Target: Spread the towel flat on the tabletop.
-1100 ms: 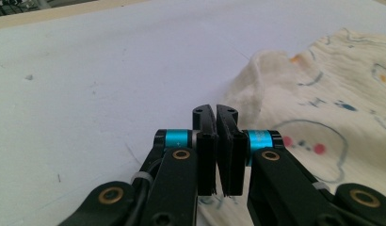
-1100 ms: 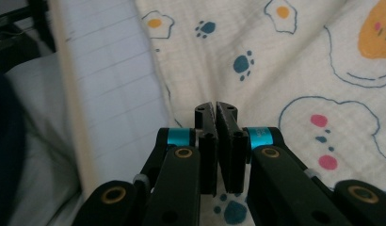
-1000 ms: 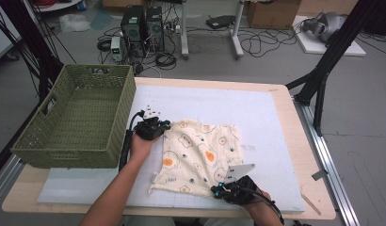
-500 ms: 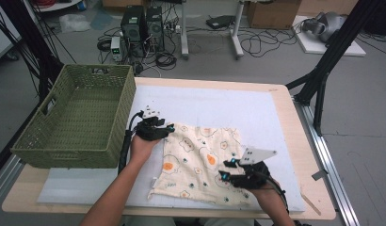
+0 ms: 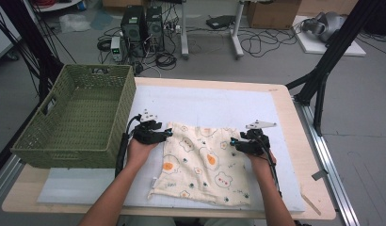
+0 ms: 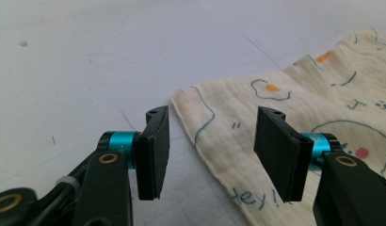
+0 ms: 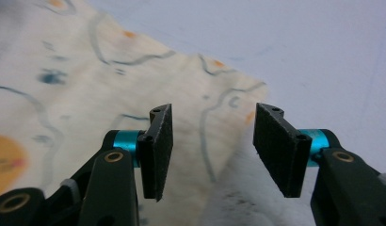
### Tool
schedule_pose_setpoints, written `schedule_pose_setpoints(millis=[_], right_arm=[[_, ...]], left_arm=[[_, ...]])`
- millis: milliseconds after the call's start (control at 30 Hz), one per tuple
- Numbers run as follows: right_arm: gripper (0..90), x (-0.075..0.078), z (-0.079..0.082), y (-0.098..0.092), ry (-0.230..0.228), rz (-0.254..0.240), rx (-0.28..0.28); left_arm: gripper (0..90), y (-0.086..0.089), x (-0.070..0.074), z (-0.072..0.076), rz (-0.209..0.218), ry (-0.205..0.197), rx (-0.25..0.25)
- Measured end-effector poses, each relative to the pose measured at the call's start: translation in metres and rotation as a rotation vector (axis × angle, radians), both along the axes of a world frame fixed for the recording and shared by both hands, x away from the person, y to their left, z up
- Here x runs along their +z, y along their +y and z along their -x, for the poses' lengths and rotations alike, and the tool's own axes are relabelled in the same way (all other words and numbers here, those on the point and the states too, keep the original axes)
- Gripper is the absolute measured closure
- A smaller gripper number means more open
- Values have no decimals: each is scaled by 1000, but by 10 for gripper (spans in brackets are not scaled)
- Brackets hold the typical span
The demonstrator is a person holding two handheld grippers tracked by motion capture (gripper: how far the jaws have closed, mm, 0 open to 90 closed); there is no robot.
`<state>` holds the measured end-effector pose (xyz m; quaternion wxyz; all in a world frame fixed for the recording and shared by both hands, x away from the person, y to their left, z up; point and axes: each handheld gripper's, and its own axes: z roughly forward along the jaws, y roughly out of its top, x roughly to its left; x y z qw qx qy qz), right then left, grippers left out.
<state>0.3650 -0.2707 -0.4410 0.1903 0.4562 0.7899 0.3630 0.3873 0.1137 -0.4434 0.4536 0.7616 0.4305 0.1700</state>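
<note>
The cream printed cloth (image 5: 205,162) lay flat at the frame's lower centre on the worktop (image 5: 219,101), its far corners between the apart, just-opened jaws of the left claw (image 5: 168,133) and right claw (image 5: 233,142), nothing gripped.

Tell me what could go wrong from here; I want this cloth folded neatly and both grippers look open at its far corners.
1. The left gripper has open fingers astride the cloth corner; it may pinch only the thin edge, which could slip out.
2. The right gripper has just been opening with nothing gripped; a grab off the corner could skew the fold.
3. The green basket stands close beside the left hand, which could knock it.
</note>
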Motion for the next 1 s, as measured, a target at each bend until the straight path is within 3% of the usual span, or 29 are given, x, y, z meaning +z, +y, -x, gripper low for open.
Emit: schedule_pose_setpoints(millis=[67,100,133,167,233,333,367,433,500,600,733,867,933,1000], right_arm=[[544,-6,-5,0,19,15,-8],[638,-6,-5,-2,17,-2,-16],[780,-5,-5,-3,22,-8,12],[838,-5,-4,-3,18,6,30],[871,-2,-1,-4,4,75,22],[868,0,3,-13,-26,152,-71],[841,-1,4,-16,-27,154,-87],[721,0,6,-19,-21,106,-88],[668,4,10,-21,-51,64,-78],[624,9,17,-23,-85,30,-66],[599,9,28,-27,-97,22,-46],[588,7,36,-33,-92,-4,-41],[580,8,36,-36,-96,-34,-44],[574,9,36,-35,-100,-59,-44]], left_arm=[[462,0,0,0,0,-1,3],[466,0,1,1,-5,-2,3],[469,0,1,1,-7,-6,4],[470,1,2,1,-8,-7,3],[475,0,3,1,-3,-12,11],[488,-2,3,1,-6,-14,8],[488,-3,4,1,-10,-11,5],[488,-6,3,-1,-11,0,0],[488,-11,3,-3,-18,14,-14],[489,-20,4,-10,-63,42,-36],[487,-31,3,-21,-116,54,-30],[490,-36,-5,-25,-137,46,-11],[524,-38,-5,-24,-146,33,-15],[660,-39,-5,-22,-158,18,-51]])
